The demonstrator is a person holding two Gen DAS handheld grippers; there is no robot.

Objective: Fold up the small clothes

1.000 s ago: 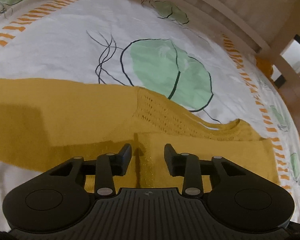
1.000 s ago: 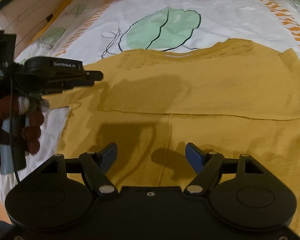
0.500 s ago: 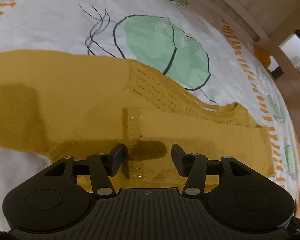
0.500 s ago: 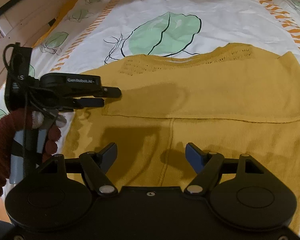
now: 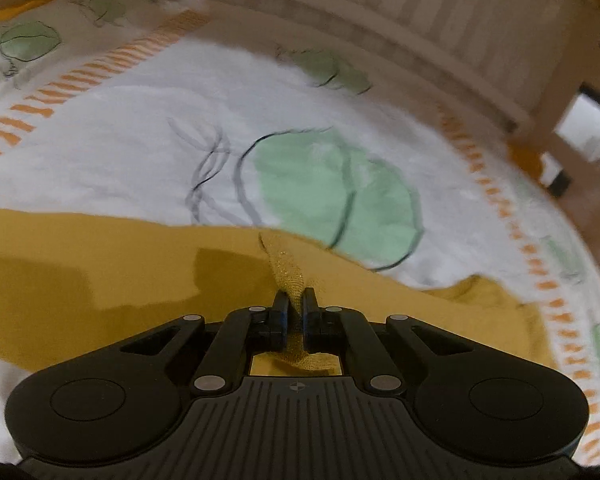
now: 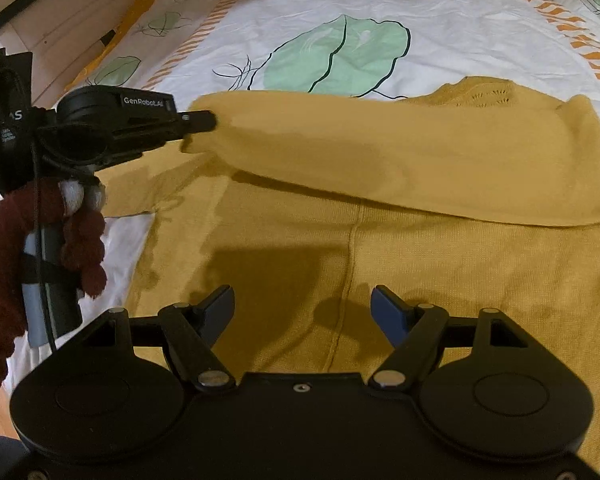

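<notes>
A mustard-yellow knit garment [image 6: 380, 240] lies partly folded on the bed, its top layer folded across the body. My left gripper [image 5: 295, 300] is shut on the edge of that folded layer [image 5: 288, 268] and holds it lifted off the bed. In the right wrist view the left gripper [image 6: 204, 120] pinches the left end of the folded layer. My right gripper [image 6: 302, 308] is open and empty, hovering over the lower part of the garment near its centre seam.
The garment lies on a white bedsheet [image 6: 440, 12] with green leaf prints and orange striped bands. A wooden slatted headboard [image 5: 440, 8] runs behind the bed. The gloved hand [image 6: 76, 240] holding the left gripper is at the left of the right wrist view.
My left gripper has closed on the edge of the folded layer and lifted it. The right gripper stays open and has hardly moved.
</notes>
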